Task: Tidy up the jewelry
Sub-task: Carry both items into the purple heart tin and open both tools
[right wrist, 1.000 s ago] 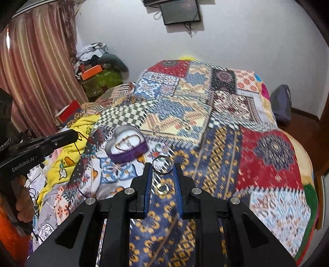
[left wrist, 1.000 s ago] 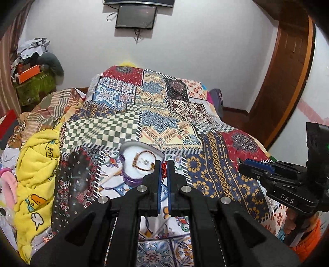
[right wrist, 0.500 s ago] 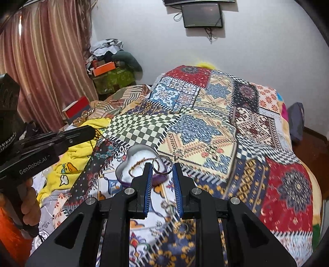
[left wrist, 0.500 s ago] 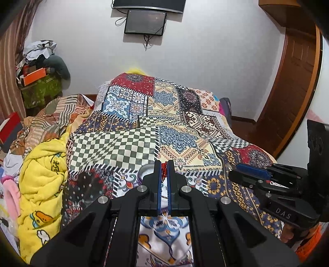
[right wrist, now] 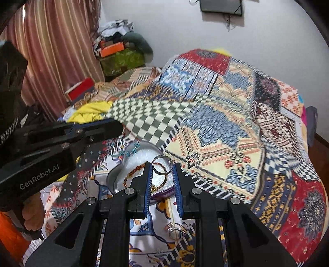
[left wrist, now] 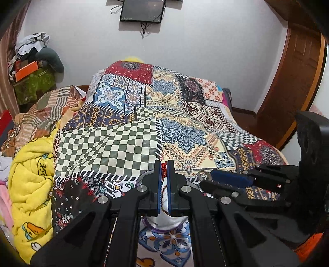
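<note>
Both grippers moved over the heart-shaped box [right wrist: 123, 174], ring [right wrist: 162, 167] held.

Both cameras ride low over the foot end of the bed [left wrist: 107, 147], each looking forward along its own gripper's fingers toward the far wall [left wrist: 205, 41]. The left wrist view faces straight up the bed; the right wrist view angles toward the bed's left edge and the curtain [right wrist: 61, 51]. Both sit close above the bedspread [right wrist: 216, 127] and share its checkered patch, the wall screen [left wrist: 141, 10] and the heart-shaped dish [right wrist: 139, 160].
</note>
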The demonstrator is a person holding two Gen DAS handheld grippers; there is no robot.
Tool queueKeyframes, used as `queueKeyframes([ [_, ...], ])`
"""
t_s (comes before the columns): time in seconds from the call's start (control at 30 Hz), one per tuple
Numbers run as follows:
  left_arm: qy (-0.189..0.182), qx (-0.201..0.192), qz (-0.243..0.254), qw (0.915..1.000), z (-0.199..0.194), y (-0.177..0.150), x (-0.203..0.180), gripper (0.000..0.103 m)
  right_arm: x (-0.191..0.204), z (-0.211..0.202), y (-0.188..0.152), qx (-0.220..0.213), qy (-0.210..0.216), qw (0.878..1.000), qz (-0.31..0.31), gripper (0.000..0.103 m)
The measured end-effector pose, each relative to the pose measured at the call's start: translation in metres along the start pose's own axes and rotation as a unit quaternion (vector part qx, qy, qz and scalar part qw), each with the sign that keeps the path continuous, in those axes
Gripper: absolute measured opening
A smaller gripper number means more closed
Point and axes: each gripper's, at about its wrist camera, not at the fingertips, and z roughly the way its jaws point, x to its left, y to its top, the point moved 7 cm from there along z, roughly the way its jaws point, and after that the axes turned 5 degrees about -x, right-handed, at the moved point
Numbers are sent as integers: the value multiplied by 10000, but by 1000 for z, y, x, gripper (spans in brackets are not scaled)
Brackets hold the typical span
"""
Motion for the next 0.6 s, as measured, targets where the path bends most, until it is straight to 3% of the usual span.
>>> queueKeyframes([
  [0.6,-163,630,-43,9979,45,-21,8,3,8,34,-10,521,164,9982,-266,18],
])
